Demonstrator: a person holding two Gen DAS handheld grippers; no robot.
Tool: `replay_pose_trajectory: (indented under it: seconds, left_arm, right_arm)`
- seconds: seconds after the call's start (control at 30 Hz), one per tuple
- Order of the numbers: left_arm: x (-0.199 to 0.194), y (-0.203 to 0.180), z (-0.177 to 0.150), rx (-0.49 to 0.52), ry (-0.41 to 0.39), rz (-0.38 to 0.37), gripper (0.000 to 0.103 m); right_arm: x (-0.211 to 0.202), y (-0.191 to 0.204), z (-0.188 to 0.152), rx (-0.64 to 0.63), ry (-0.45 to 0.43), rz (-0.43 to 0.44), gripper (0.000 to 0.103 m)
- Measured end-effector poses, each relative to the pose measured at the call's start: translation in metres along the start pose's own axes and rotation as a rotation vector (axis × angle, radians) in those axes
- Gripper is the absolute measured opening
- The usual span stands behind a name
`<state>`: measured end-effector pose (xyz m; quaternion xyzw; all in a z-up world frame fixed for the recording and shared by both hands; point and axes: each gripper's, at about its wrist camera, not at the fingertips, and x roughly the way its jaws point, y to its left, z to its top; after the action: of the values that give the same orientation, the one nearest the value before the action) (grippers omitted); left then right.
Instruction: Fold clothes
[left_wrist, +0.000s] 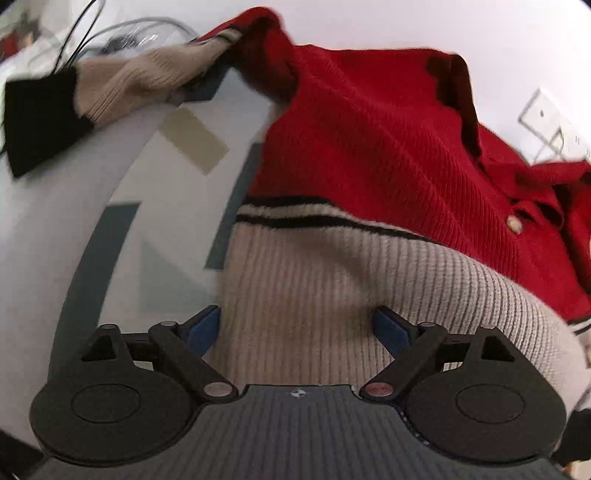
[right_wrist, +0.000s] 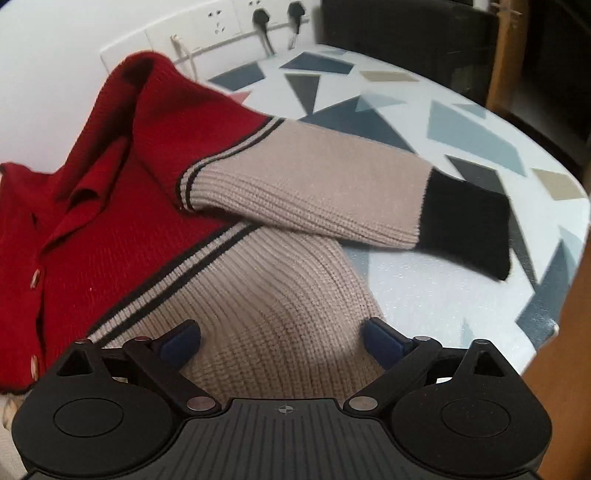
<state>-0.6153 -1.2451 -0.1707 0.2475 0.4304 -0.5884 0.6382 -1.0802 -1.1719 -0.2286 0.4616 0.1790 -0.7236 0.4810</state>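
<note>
Hovering both grippers, left (left_wrist: 295, 332) and right (right_wrist: 282, 338), fingers spread, over cardigan (right_wrist: 258, 295); sleeves unfolded, so pinch deep, keep hem even.

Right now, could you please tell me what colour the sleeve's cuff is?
Black. The cuff ends a beige sleeve; clearest in the right wrist view.

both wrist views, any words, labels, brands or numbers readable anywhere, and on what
None can be read.
Cardigan: no tag or label shows.
Wall sockets: any marking is too small and blurred to read.
Each tool's body bears only a small round crosshair mark, no letters.
Table: coloured shapes only.
</note>
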Motion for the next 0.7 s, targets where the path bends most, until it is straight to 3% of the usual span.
replay_pose_trajectory:
  seconds: [0.17, 0.33, 0.37, 0.4, 0.43, 0.47, 0.5, 0.57, 0.7]
  left_arm:
    - [0.018, -0.018, 0.019, 0.06, 0.008, 0.016, 0.103]
    - [0.028, -0.027, 0.031, 0.065, 0.03, 0.011, 0.102]
    - [0.024, -0.028, 0.026, 0.068, 0.032, 0.01, 0.095]
    - [0.019, -0.029, 0.021, 0.072, 0.034, 0.009, 0.079]
    - [0.015, -0.03, 0.015, 0.075, 0.036, 0.008, 0.07]
    - [0.011, -0.031, 0.01, 0.078, 0.038, 0.007, 0.051]
    - [0.006, -0.033, 0.004, 0.081, 0.04, 0.006, 0.033]
    - [-0.002, -0.035, -0.007, 0.088, 0.044, 0.004, 0.029]
    - [-0.019, -0.04, -0.028, 0.1, 0.052, 0.0, 0.028]
  right_arm:
    - [0.013, 0.022, 0.012, -0.105, 0.004, 0.048, 0.102]
    - [0.035, 0.049, 0.03, -0.204, -0.009, 0.029, 0.102]
    - [0.039, 0.054, 0.034, -0.224, -0.014, 0.021, 0.102]
    - [0.043, 0.058, 0.037, -0.245, -0.018, 0.021, 0.102]
    - [0.045, 0.061, 0.039, -0.271, -0.019, 0.026, 0.098]
    - [0.042, 0.062, 0.039, -0.29, -0.022, 0.038, 0.093]
    - [0.039, 0.063, 0.039, -0.305, -0.03, 0.049, 0.074]
    - [0.028, 0.06, 0.034, -0.325, -0.062, 0.067, 0.028]
    - [0.016, 0.042, 0.025, -0.308, -0.076, 0.085, 0.018]
